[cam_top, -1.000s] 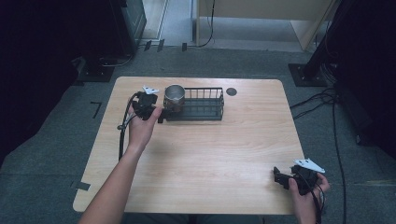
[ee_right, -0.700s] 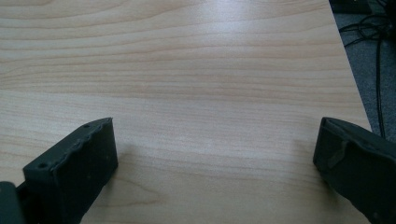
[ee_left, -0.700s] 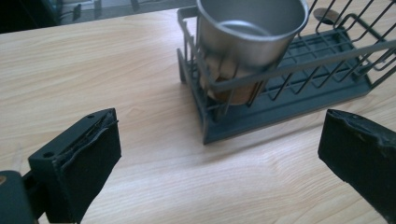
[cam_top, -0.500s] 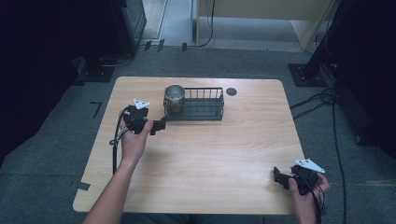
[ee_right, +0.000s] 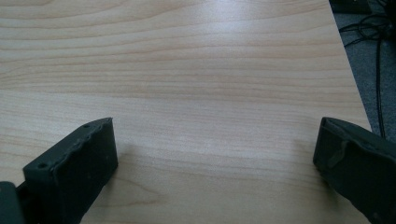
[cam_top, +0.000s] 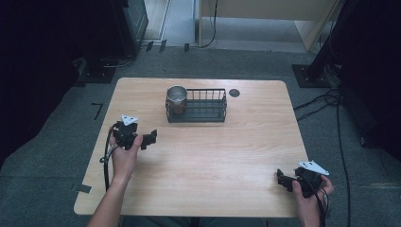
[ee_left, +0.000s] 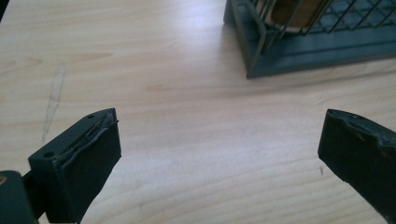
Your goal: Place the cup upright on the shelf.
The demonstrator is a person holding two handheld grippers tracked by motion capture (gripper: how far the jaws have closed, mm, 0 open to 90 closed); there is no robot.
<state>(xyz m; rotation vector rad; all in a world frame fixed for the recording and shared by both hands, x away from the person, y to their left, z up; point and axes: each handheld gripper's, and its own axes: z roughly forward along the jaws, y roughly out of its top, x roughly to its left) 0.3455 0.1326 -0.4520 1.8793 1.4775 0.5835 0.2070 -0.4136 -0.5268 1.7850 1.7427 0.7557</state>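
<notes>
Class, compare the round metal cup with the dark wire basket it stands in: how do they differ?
The round metal cup is shiny and silver; the dark wire basket is matt and dark. The cup is round with solid walls; the basket is rectangular with barred sides. The cup fills just the basket's left end. Both are open-topped.

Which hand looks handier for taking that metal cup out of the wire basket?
Left. The left gripper is nearer the metal cup; the right gripper sits at the table's near right corner.
</notes>
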